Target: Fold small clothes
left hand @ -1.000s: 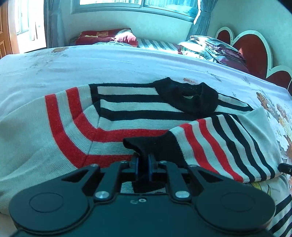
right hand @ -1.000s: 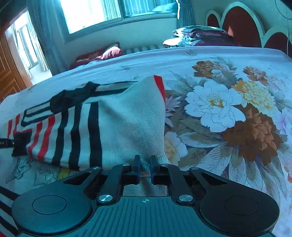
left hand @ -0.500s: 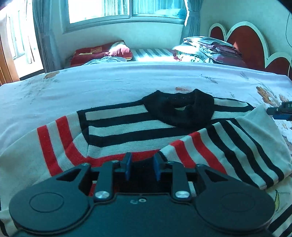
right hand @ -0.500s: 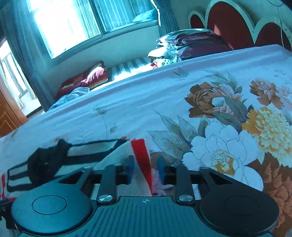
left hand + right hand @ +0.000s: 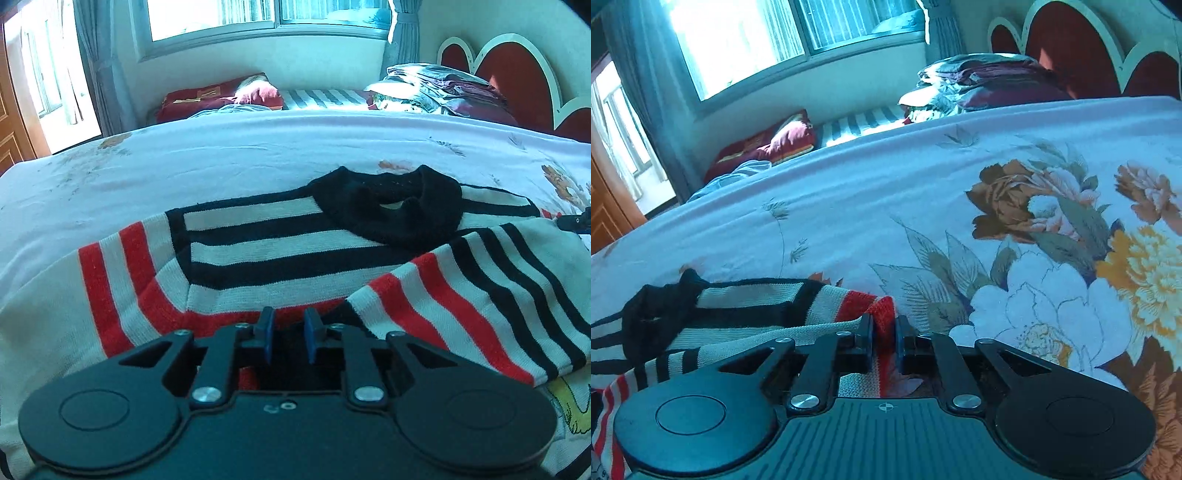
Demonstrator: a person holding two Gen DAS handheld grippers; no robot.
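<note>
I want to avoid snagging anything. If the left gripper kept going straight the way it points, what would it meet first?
Probably the striped sweater itself. The left gripper, jaws closing, sits low over the black cuff and red stripes, so the knit lies directly ahead; depth is unclear.

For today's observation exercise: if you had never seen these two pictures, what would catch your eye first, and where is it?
First, the striped sweater, red, black and pale bands with a black collar, spread on the bed and filling the middle of the left wrist view, one sleeve folded across it. Next, the big flowers printed on the bedsheet, on the right of the right wrist view. There the right gripper is closing on the sweater's red edge.
</note>
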